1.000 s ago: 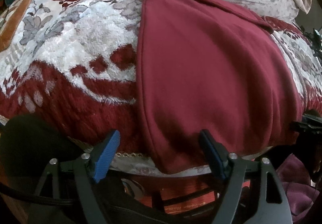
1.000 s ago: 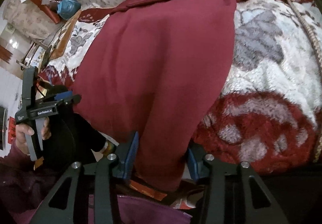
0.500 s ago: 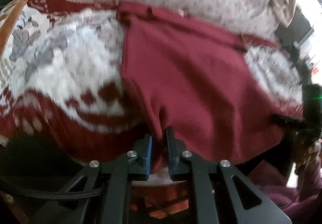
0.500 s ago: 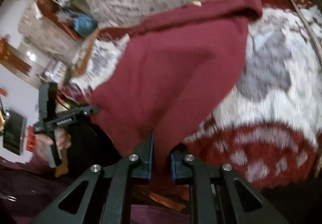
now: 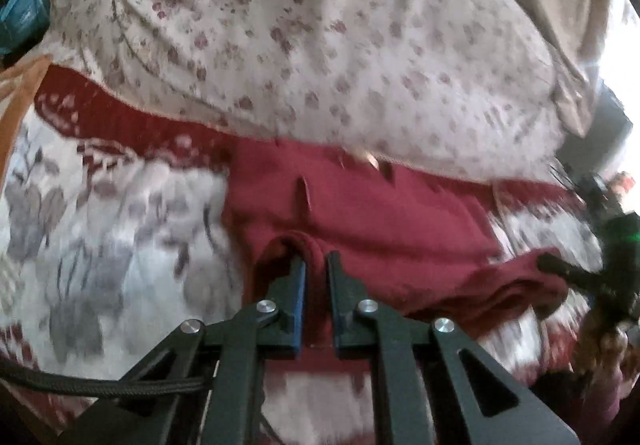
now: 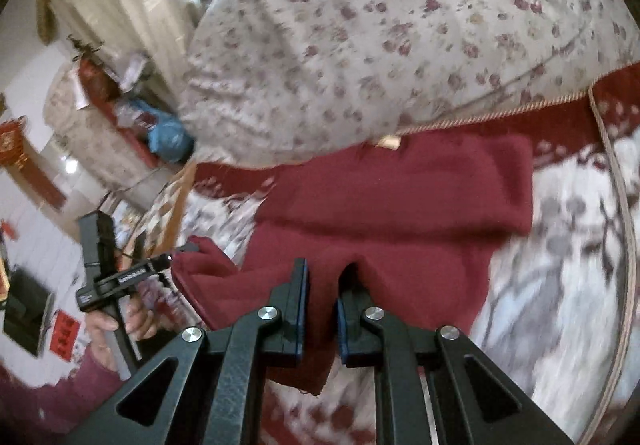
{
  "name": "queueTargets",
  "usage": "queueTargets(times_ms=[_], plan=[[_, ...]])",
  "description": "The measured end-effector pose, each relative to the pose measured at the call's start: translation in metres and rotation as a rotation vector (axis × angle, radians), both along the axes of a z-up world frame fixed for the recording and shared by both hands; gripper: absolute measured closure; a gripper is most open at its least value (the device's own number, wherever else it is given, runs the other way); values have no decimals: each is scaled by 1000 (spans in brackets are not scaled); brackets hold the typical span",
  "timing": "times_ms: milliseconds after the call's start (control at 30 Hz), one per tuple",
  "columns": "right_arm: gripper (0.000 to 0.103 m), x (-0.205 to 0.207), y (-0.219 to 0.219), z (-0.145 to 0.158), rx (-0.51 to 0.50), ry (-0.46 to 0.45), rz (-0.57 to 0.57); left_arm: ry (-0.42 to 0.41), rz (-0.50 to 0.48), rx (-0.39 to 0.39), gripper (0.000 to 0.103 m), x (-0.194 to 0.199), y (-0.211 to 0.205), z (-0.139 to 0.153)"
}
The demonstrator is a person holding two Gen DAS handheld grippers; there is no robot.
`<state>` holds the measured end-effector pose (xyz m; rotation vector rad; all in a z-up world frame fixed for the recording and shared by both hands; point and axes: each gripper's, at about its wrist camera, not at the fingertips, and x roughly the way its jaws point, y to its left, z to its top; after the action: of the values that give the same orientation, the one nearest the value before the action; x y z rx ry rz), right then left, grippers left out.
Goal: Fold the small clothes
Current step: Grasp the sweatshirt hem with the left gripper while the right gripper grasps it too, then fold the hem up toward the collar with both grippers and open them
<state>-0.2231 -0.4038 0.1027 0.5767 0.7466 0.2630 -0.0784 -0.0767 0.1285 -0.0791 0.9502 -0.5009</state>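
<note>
Low in the centre of the left wrist view, the left gripper (image 5: 316, 277) has its two black, blue-padded fingers pressed together on a raised fold of a dark red garment (image 5: 380, 229). In the right wrist view, also low and central, the right gripper (image 6: 322, 285) is likewise clamped on the near edge of the same red cloth (image 6: 400, 197), which bunches up between its fingers.

The garment fills the middle of both frames, partly lifted and doubled over on itself, its far part lying flat on a plush blanket (image 5: 120, 229) patterned in white, grey and red. At the right edge of the left view, the other gripper's dark tip meets a corner of the cloth. At the left of the right view, a hand (image 6: 120, 321) holds the other gripper's handle.

Above the garment, across the upper half of each frame, lies a pale quilt (image 5: 320, 37) with small reddish flowers. A blue bag (image 6: 168, 133) sits at the middle left of the right view.
</note>
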Motion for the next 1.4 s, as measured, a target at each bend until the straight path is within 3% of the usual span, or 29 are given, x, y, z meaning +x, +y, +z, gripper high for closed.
queueTargets(times_ms=[200,433,500,567,600,633,667,733,867,933,1000,1100,1167,1267,1333,1400], plan=[[90,71,-43,-22,25,60,-124,26,80,0,94,82,-28,-27],[90,132,-73,-64,53,98,-212,41,92,2,92,126,-46,-59],[87,138,-79,-72,65,85,-235,34,88,5,83,133,-49,-60],[76,140,-88,-77,76,97,-261,30,80,-15,49,136,-46,-58],[70,138,-93,-75,68,98,-284,16,100,-28,42,136,-41,-55],[58,134,-97,-71,47,86,-316,7,115,-37,34,136,-38,-53],[48,128,-101,-64,25,64,-350,-4,137,-60,32,136,-32,-49],[46,117,-107,-52,17,21,-386,3,150,-59,32,136,-29,-47],[46,108,-85,-30,-5,-46,-258,6,157,20,32,134,-37,-53],[46,119,-63,-33,-44,-19,-156,3,156,88,32,135,-45,-61],[46,136,-49,-49,-91,65,-112,13,146,155,29,137,-51,-74],[49,153,-59,-85,-189,187,-212,49,134,225,29,143,-53,-94],[54,152,-79,-99,-135,184,-273,71,135,212,27,146,-50,-100],[52,146,-94,-91,-154,173,-347,77,144,185,27,147,-43,-95],[40,142,-92,-83,-210,179,-386,58,152,196,27,144,-40,-88],[37,134,-87,-69,-228,141,-382,29,150,210,27,136,-34,-77]])
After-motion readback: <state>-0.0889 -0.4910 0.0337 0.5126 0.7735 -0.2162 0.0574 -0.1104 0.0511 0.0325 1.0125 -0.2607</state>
